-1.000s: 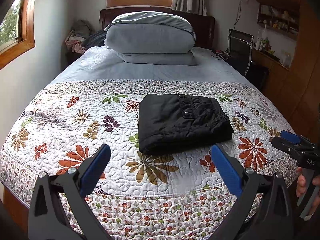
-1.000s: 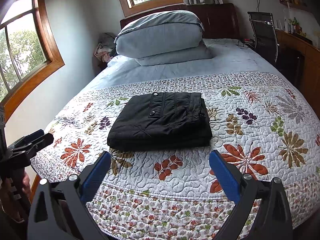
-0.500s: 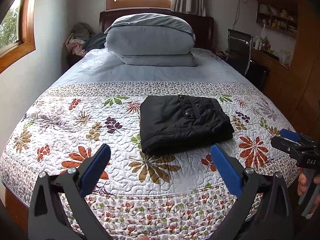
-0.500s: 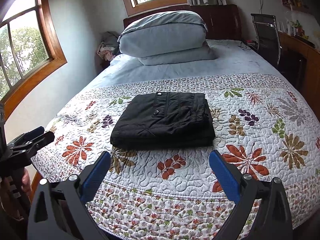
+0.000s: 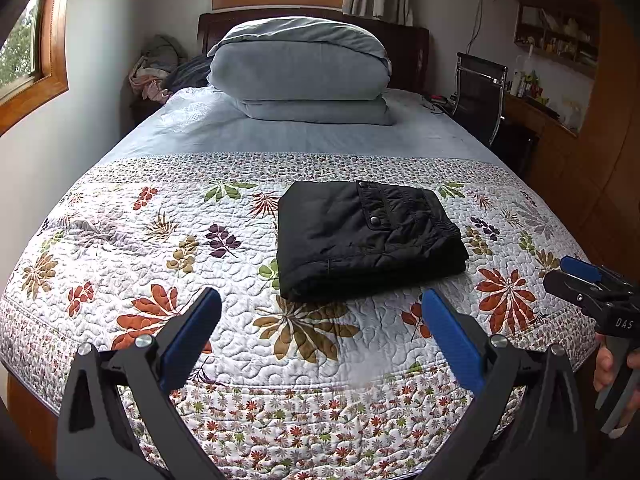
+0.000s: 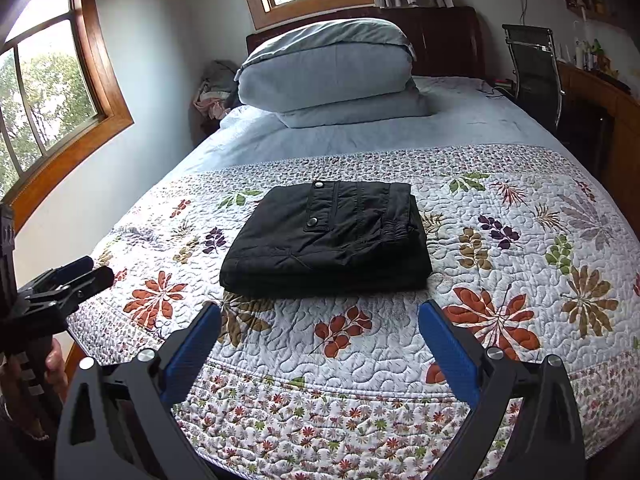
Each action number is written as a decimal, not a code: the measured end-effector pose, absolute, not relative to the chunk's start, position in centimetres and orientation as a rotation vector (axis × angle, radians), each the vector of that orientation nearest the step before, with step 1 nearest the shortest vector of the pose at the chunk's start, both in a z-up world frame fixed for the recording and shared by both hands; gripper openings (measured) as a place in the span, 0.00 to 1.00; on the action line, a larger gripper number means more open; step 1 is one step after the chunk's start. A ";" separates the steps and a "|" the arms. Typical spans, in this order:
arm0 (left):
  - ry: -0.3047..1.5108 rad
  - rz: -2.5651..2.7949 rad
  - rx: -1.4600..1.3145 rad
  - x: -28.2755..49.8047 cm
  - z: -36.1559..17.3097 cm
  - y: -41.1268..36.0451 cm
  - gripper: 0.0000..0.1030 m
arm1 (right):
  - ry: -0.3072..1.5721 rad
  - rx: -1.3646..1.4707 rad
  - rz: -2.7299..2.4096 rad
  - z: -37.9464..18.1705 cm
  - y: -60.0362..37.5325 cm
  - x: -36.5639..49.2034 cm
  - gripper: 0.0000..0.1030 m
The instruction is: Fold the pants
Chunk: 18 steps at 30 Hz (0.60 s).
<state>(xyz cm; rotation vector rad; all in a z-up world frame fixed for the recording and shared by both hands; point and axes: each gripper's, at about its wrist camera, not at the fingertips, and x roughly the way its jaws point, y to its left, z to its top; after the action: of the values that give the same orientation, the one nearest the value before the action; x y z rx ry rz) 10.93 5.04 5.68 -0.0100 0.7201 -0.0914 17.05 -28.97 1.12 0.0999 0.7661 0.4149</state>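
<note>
One pair of black pants [image 5: 366, 236] lies on the floral quilt [image 5: 160, 248], already folded into a compact rectangle, a little right of the bed's middle in the left wrist view and near centre in the right wrist view. Judged from how it lies, the folding looks finished, so the step in hand is most likely to draw back or to tidy.

Going left to right in the left wrist view: the left gripper [image 5: 320, 312] hangs over the near edge of the quilt with its blue fingers [image 5: 192, 340] spread wide and nothing between them, short of the pants and not touching them. At the far right edge the right gripper [image 5: 592, 280] shows side-on, held by a hand [image 5: 608, 364]. In its own view the right gripper [image 6: 318, 320] is likewise spread wide and empty, with the folded bundle just beyond its tips.

To finish well, both tongs should keep clear of the stack so that no layer is dragged. If any tidying is wanted, a light press along the near folded edge [image 6: 320, 286], where the layers sit thickest, would square it. The soft quilt may give under pressure, so a gentle touch suits.

Counted: one pair of pants with two snap buttons [image 6: 312, 222] showing, two grippers, two stacked grey pillows [image 5: 304, 68], two windows [image 6: 52, 92], and one chair [image 5: 480, 92] beside the bed.
</note>
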 end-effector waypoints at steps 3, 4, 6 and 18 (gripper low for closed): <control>0.722 -0.088 -0.010 11.0 5.6 5.1 0.97 | 0.766 0.095 0.410 1.1 -29.0 17.0 0.96; 0.723 -0.087 -0.011 11.1 5.6 5.1 0.97 | 0.765 0.093 0.409 1.1 -29.1 17.1 0.96; 0.723 -0.084 -0.011 11.1 5.5 5.2 0.97 | 0.764 0.090 0.408 1.2 -29.1 17.1 0.96; 0.724 -0.074 -0.008 11.2 5.4 5.3 0.97 | 0.765 0.085 0.408 1.2 -29.3 17.1 0.96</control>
<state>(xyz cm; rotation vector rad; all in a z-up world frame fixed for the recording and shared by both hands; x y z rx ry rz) 11.22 5.33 5.38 -0.0080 0.7245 -0.0743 17.13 -29.27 1.18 0.0850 0.7647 0.4076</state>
